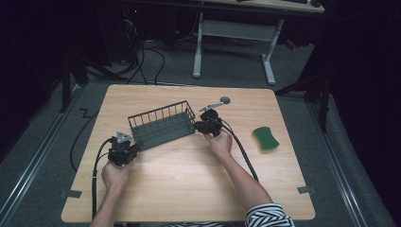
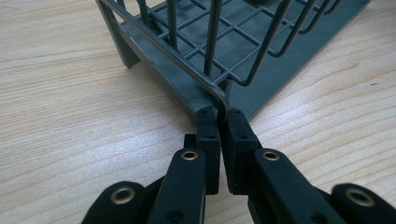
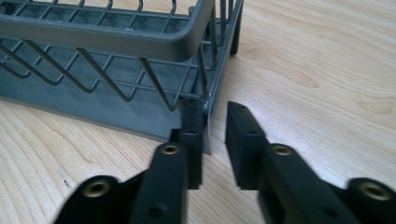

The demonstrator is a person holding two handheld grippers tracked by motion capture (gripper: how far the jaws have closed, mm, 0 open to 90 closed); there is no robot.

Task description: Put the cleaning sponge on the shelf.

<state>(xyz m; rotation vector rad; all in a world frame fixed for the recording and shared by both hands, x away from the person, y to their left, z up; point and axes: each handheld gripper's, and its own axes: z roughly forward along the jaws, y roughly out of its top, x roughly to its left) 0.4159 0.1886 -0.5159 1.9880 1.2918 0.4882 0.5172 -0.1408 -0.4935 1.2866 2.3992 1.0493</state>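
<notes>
A grey wire basket (image 1: 163,125) with a solid base stands upright and empty near the middle of the wooden table, turned slightly askew, its long sides running left to right

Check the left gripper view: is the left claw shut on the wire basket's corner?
Yes, the left claw has its jaws closed on the rim wire at the corner of the grey wire basket.

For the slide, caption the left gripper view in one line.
Left gripper shut on the corner wire of the grey wire basket, which sits on the wooden table.
</notes>
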